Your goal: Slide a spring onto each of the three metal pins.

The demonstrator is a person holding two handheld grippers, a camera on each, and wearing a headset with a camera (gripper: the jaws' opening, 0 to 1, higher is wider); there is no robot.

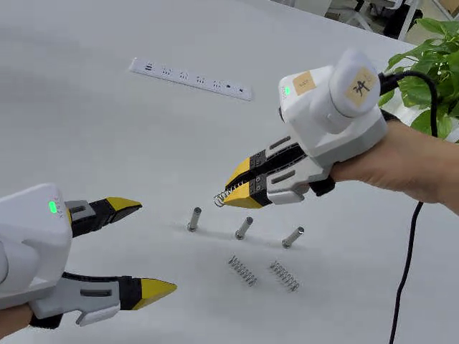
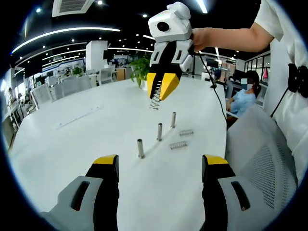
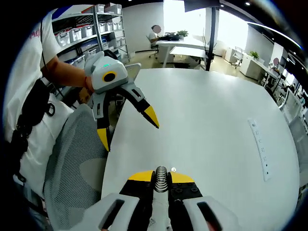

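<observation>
Right tongs (image 1: 232, 193) pinch a spring (image 1: 221, 198) above three upright pins (image 1: 244, 228) on the tabletop (image 1: 107, 143); left tongs (image 1: 154, 247) gape wide, near left. Two springs (image 1: 242, 270) lie nearer. Risk — the dangling spring may miss or topple a pin.

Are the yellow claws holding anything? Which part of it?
The right gripper pinches a spring by one end; the rest sticks out past its tips. The left gripper is open and holds nothing.
</observation>
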